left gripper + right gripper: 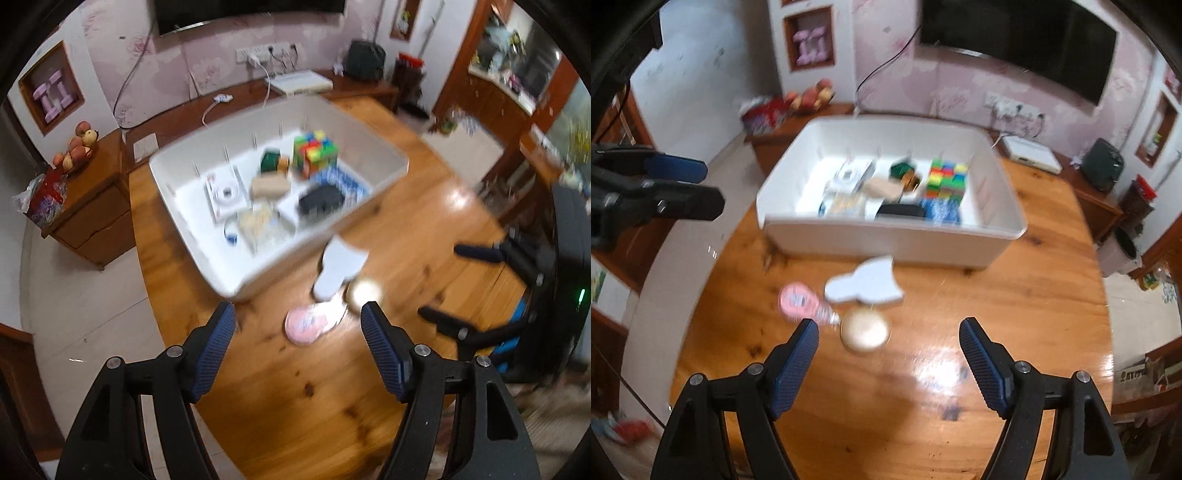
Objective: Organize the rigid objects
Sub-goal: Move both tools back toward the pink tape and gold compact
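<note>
Crowding the white bin (886,240) front: pink disc (795,300), white cutout (866,286), tan lid (865,329); both grippers (298,320) (888,336) gape wide, empty.

A round wooden table (923,406) with a glossy, knotted top catches a bright glare of light, and pale floor tiles (92,314) lie beside it. Behind it a pink flowered wall (960,85) carries a dark television (1015,33) and a row of sockets (266,51) with cables hanging, above a low wooden cabinet (92,206) bearing a bowl of fruit (77,147). A wood-framed niche (51,88) in the white wall holds pink dumbbells (51,98), and a dark wooden doorway (517,74) opens on the far right.
</note>
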